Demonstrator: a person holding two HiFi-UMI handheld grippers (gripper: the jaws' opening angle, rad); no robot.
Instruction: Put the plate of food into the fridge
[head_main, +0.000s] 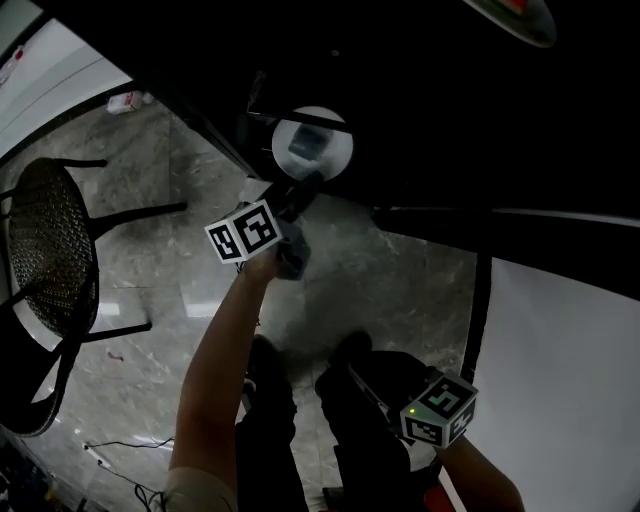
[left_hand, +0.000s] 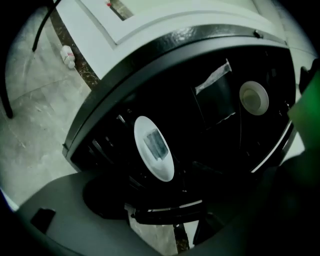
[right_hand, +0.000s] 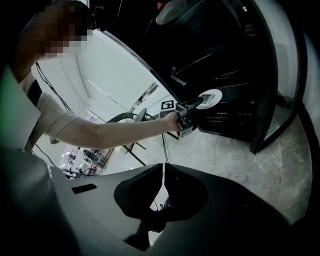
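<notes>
Head view: left hand-held gripper (head_main: 308, 182) stretched fwd, clamped on near rim of white plate (head_main: 312, 145) w/ greyish food block (head_main: 305, 143) on it. Plate at dark open front of fridge (head_main: 420, 120), above marble floor (head_main: 400, 285). Mesh chair (head_main: 50, 255) far left.
Left gripper view: jaws shut on plate's lower edge, black fridge interior behind.
Right gripper view: right hand-held gripper (right_hand: 163, 172) low, well apart from plate, jaws pressed together, nothing btwn them.
</notes>
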